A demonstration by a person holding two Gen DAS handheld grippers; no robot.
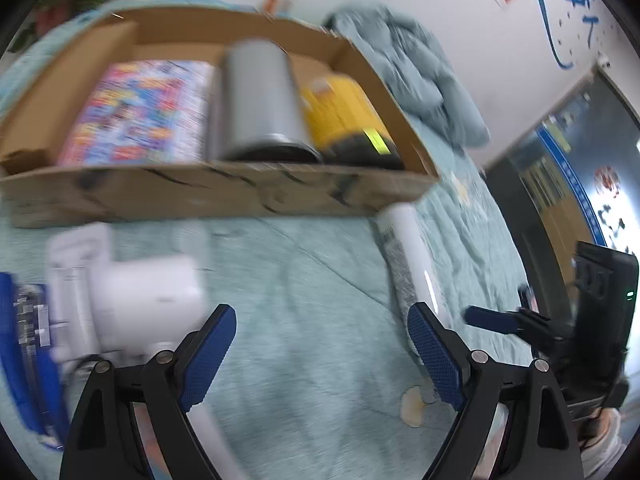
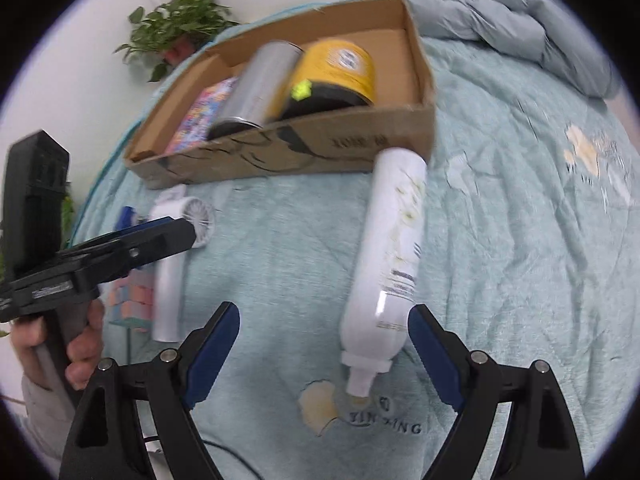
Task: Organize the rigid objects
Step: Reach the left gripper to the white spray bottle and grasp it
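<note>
A shallow cardboard box [image 1: 208, 196] [image 2: 280, 152] lies on the bed. It holds a colourful flat pack [image 1: 140, 116], a silver can [image 1: 260, 100] [image 2: 256, 88] and a yellow tin [image 1: 344, 116] [image 2: 332, 76]. A white bottle [image 2: 396, 248] [image 1: 412, 256] lies in front of the box with its neck toward me. My right gripper [image 2: 324, 316] is open over the bottle's neck end, and the bottle sits close to its right finger. A white hand-held fan [image 1: 132, 300] [image 2: 176, 256] lies at the left. My left gripper [image 1: 320, 320] [image 2: 176, 232] is open just right of the fan, with nothing between its fingers.
A teal quilt [image 2: 500, 240] covers the bed. A folded blue-grey duvet [image 2: 512, 16] sits behind the box on the right. Pink and orange blocks [image 2: 134, 300] and a blue item [image 1: 24, 352] lie by the fan. A potted plant [image 2: 180, 24] stands behind the box.
</note>
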